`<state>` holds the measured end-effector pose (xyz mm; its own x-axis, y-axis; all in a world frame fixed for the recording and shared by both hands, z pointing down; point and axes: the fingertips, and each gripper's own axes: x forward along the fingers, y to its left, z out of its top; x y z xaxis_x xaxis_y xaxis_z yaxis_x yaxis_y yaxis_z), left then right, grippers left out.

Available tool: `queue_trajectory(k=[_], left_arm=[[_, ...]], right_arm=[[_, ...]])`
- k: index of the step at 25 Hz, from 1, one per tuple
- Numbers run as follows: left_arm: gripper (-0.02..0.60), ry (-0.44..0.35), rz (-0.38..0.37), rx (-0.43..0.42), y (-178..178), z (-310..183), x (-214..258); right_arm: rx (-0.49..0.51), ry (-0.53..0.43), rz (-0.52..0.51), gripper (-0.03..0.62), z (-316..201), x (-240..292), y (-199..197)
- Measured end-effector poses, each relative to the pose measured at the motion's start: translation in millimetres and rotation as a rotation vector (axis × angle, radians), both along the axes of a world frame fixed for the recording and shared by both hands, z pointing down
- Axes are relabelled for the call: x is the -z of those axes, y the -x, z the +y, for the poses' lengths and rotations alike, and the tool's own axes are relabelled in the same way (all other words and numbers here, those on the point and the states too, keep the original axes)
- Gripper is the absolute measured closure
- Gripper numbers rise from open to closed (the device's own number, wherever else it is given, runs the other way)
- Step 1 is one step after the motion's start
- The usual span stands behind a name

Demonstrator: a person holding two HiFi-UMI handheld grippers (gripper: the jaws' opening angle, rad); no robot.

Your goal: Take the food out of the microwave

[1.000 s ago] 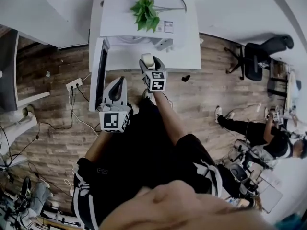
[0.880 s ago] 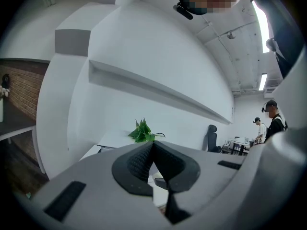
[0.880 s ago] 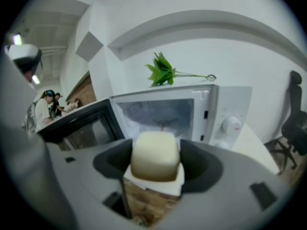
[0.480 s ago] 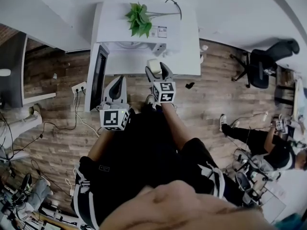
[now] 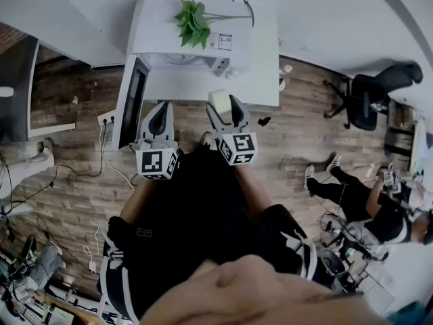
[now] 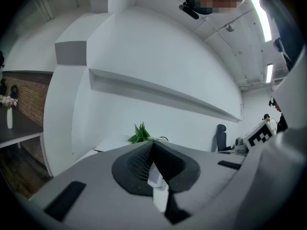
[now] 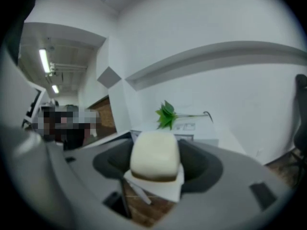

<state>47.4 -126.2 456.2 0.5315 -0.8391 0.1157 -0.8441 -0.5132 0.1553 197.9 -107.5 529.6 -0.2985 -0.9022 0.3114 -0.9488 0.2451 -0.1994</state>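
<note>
A white steamed bun (image 5: 217, 97) on a square of paper sits between the fingers of my right gripper (image 5: 221, 103), which is shut on it above the front edge of the white table (image 5: 264, 80). In the right gripper view the bun (image 7: 154, 156) fills the jaws. The white microwave (image 5: 186, 63) stands behind it on the table, with a green plant (image 5: 191, 20) on top. Its dark door (image 5: 132, 103) hangs open to the left. My left gripper (image 5: 162, 108) hovers beside that door, shut with nothing in it; its pads (image 6: 144, 161) press together.
An office chair (image 5: 369, 93) stands at the right, and a person (image 5: 365, 198) sits on the wood floor below it. A power strip (image 5: 106, 119) and cables lie on the floor to the left, near a dark desk (image 5: 13, 87).
My right gripper has drawn back from the microwave toward my body with the bun in it. The left gripper has shifted only slightly.
</note>
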Motion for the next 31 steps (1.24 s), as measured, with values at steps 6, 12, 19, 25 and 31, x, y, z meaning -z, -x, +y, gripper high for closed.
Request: queue_trajectory(k=[6, 12, 19, 25, 31], left_arm=[[0.552, 0.000, -0.004, -0.002, -5.7, 0.6, -4.2], [0.552, -0.004, -0.009, 0.000, -7.1, -5.1, -7.6], [0.552, 0.001, -0.010, -0.007, -9.7, -10.1, -11.0], [0.552, 0.011, -0.010, -0.012, -10.8, -10.9, -11.9], [0.552, 0.009, -0.007, -0.012, -9.6, -15.5, -13.7]], right_arm=[[0.050, -0.026, 0.003, 0.283, 17.0, 16.9, 14.4], [0.058, -0.033, 0.005, 0.283, 21.7, 20.3, 17.0], [0.064, -0.038, 0.028, 0.283, 20.0, 24.4, 18.8], [0.069, -0.053, 0.035, 0.283, 20.8, 27.9, 19.4], [0.072, -0.033, 0.035, 0.283, 17.3, 26.9, 21.0]])
